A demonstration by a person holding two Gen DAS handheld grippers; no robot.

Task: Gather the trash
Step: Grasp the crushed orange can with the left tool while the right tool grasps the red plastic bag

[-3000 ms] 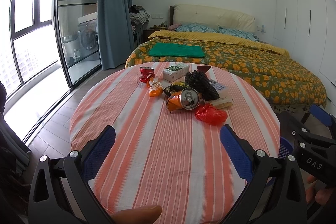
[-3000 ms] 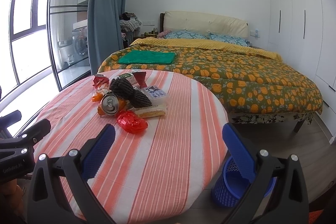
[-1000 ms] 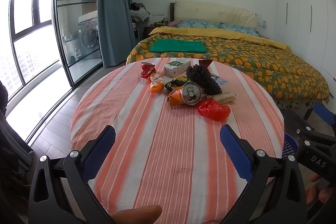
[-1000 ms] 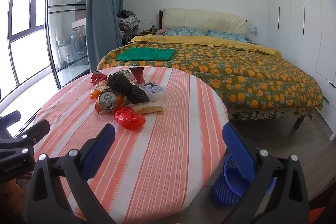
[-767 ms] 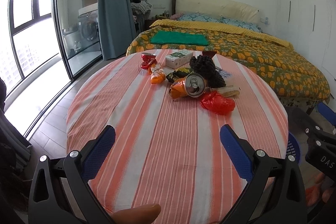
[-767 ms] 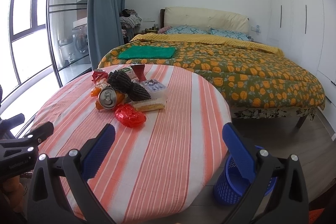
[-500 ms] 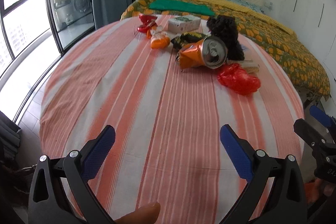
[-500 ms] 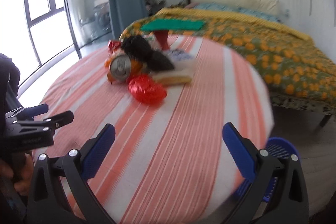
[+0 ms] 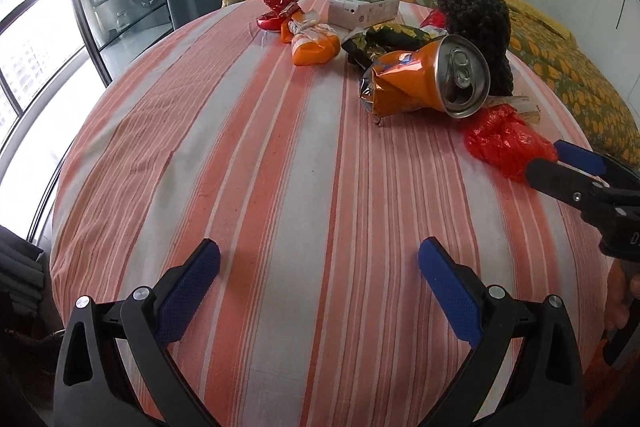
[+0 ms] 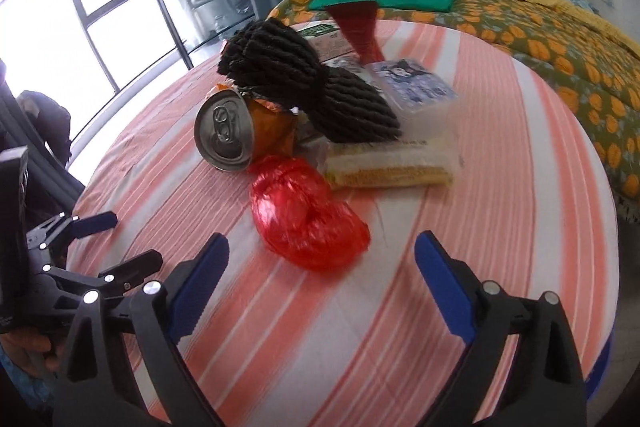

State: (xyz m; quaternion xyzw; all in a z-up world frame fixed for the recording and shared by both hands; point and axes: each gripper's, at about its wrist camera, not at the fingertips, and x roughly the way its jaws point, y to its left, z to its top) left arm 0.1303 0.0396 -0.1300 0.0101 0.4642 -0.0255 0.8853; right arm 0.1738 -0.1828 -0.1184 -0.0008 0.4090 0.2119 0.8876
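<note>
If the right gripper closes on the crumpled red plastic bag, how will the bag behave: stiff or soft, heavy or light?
The red plastic bag is thin, shiny, wrinkled film, so it will probably squash between the jaws rather than resist. It looks light for its bulk, and a push may slide it along the striped tablecloth. The glossy surface might slip, so a shallow pinch may catch only a fold.

Both tools have dropped toward the bench and tipped downward. The right tool (image 10: 322, 261), its jaws just narrowing slightly with nothing between them, now sits just before the crumpled red plastic bag (image 10: 306, 213); the left tool (image 9: 320, 265) trails over bare striped cloth.
</note>
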